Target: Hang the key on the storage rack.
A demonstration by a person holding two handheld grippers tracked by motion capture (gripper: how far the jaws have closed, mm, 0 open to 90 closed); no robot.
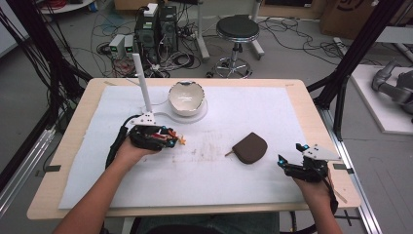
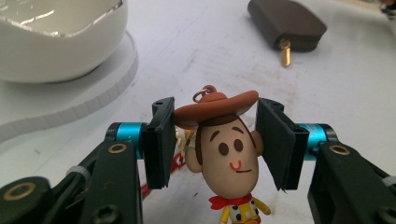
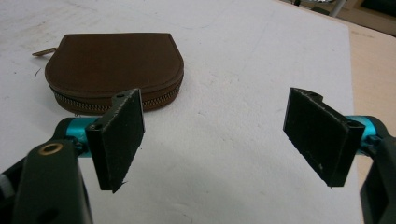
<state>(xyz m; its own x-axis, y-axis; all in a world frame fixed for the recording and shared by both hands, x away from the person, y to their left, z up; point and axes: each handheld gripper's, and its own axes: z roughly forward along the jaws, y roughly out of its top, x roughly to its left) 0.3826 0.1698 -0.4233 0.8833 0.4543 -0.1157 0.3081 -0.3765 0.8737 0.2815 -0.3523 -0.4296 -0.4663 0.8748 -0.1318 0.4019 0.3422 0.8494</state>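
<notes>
**Cowboy figurine gripped in left tongs above white desk mat**

High view: left tongs (image 1: 171, 141) at centre left of the frame, half closed on a small cowboy figurine (image 1: 181, 141). Left gripper view: figurine (image 2: 227, 140) centred low in the frame, brown hat brim and head clamped between the two black pads, red neckerchief and yellow shirt hanging below, a small metal ring on top of the hat. White bowl (image 1: 185, 97) on a round white base at upper centre of the high view, near the left tongs but apart from them. Brown zip pouch (image 1: 250, 147) flat on the mat at centre right, with a small gold zip pull pointing left. Right tongs (image 1: 288, 160) at lower right of the high view, just right of the pouch, jaws wide apart and gripping nothing. Right gripper view: pouch (image 3: 114, 70) at upper left, beyond the left pad, not touched. Pale wooden desk (image 1: 73, 127) edging the mat.
</notes>
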